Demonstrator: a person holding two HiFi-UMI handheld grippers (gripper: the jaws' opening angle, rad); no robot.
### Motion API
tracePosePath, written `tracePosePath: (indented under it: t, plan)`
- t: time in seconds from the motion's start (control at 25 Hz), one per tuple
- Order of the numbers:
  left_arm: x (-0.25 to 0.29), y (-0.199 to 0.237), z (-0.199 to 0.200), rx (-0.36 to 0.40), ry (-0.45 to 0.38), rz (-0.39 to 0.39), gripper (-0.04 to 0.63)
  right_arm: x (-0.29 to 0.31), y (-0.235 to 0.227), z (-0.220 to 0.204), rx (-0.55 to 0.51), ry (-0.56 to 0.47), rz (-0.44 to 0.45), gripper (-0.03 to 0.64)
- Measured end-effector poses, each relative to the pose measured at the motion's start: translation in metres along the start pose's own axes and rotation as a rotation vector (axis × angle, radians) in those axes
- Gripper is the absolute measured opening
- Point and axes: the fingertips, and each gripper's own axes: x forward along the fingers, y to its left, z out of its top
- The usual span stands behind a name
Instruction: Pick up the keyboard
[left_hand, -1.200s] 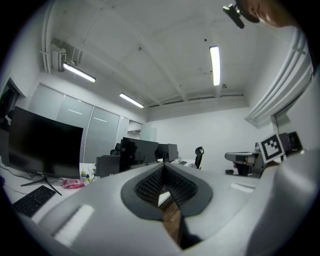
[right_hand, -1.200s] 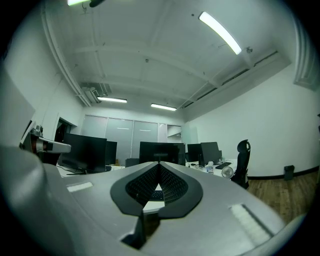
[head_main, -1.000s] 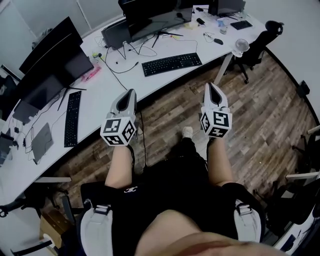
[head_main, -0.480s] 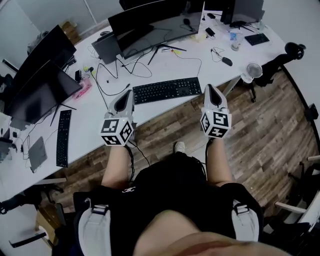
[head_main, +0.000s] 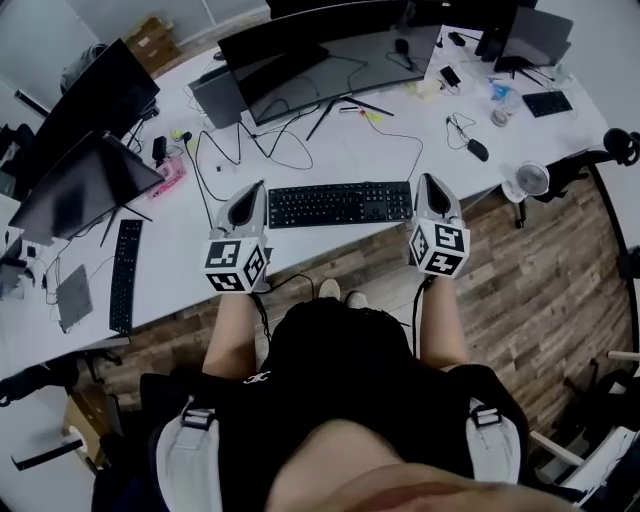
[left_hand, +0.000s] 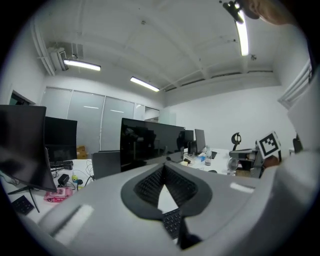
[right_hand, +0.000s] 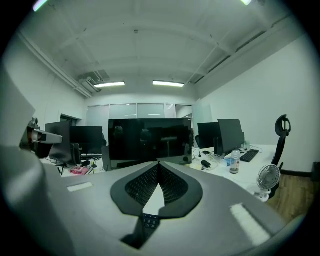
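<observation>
Keyboard (head_main: 340, 204) nearer, glimpsed under fingers (left_hand: 149, 186) | left gripper (head_main: 255, 187), right gripper (head_main: 428, 180): closed, empty

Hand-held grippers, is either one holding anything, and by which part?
Nothing is held. The left hand-held gripper and right hand-held gripper are shut and empty, beside the black rectangular keyboard.

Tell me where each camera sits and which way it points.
Head view: on the person's head, looking steeply down at desk and keyboard; shows lap, forearms, left gripper, right gripper.
Left gripper view: on the left gripper, looking forward across the desk at the monitor; shows its shut jaws, plus the right gripper at right.
Right gripper view: on the right gripper, facing the same monitor; shows its shut jaws.
Shared: both gripper views glimpse the keyboard below their jaws.
</observation>
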Motion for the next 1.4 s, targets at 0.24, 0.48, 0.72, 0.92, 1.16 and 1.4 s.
tracePosePath:
  t: [0.24,0.48,0.72,0.92,1.16,1.4]
  plan:
    - [0.033,0.022,-0.008,0.002,0.023,0.016,0.054,0.034,-0.018,-0.004,0.018,-0.007,0.012,0.005]
    - [0.056,0.048,-0.043,-0.063,0.124,0.002,0.164,0.065,-0.04,-0.032,0.047,0.091,0.014,0.133]
    - [0.072,0.073,-0.139,-0.151,0.345,0.026,0.169,0.091,-0.05,-0.11,0.103,0.295,0.068,0.133]
    - [0.07,0.085,-0.228,-0.242,0.525,0.035,0.169,0.098,-0.052,-0.178,0.169,0.439,0.089,0.133]
    - [0.061,0.088,-0.297,-0.387,0.674,0.044,0.17,0.098,-0.057,-0.248,0.173,0.591,0.079,0.133]
    - [0.069,0.083,-0.322,-0.533,0.697,-0.021,0.17,0.099,-0.061,-0.283,0.312,0.666,0.072,0.133]
